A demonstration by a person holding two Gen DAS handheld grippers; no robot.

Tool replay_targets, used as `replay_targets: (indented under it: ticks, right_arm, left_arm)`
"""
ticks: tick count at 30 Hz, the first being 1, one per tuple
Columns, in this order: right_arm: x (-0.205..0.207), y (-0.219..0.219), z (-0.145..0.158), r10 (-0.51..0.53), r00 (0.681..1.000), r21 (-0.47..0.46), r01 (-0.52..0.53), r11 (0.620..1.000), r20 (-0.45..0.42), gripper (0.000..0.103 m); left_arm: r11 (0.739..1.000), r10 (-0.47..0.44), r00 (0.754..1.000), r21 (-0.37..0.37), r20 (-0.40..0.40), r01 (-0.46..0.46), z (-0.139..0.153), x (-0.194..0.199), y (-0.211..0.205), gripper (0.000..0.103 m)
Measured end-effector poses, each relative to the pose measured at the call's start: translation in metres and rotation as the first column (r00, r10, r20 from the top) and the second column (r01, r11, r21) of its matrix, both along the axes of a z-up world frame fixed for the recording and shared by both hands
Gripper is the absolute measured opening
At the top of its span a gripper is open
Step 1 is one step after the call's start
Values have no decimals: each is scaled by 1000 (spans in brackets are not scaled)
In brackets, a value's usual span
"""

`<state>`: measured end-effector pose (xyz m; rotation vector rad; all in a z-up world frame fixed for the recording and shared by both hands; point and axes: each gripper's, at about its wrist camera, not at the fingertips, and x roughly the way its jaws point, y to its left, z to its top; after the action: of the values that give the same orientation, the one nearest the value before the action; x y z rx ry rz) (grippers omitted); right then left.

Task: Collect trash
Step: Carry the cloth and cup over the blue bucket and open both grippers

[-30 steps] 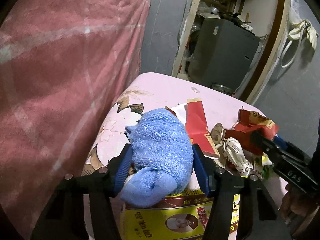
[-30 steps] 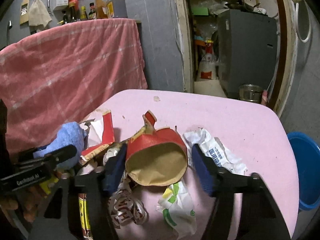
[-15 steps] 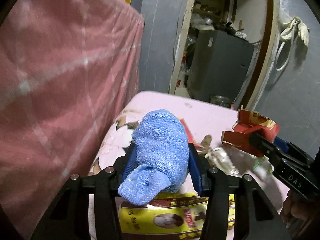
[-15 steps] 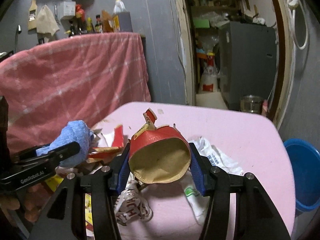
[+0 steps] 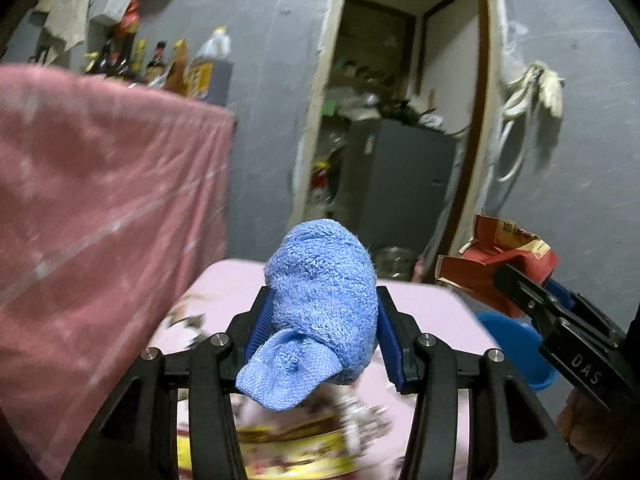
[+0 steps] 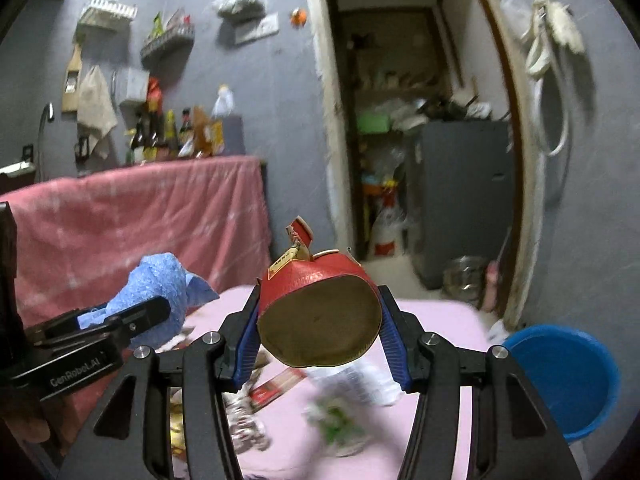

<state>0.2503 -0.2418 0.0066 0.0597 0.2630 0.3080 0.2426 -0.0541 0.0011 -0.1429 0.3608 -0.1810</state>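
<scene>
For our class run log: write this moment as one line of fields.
left claw: shut on blue cloth | right claw: shut on red carton | both lifted above pink table | blue bucket at right

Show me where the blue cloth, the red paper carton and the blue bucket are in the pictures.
blue cloth [image 5: 324, 300], left wrist view, middle of the bundle.
red paper carton [image 6: 316, 284], right wrist view, red upper side.
blue bucket [image 6: 560, 376], right wrist view, inner wall.
</scene>
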Motion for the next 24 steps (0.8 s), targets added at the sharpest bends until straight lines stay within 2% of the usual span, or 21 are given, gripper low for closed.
replay_targets:
  ticks: [7,12,18,24]
  right_arm:
    - [-13,-51,25,-117,989,5,117,993,95,51]
    - [-18,-99,35,-212,967,-4,215,977,139,51]
    - [-23,-155,35,-323,931,-9,329,944,172,51]
    - [-21,-200,27,-403,899,-14,411,912,172,51]
  left_arm:
    - [995,-100,990,-10,100,102,24,4,-56,44]
    - [982,-185,972,-17,147,189,34,12,-109,44]
    - [956,-282,941,-24,186,291,37,29,-178,44]
    - [937,-337,922,-29,192,349,33,47,-227,44]
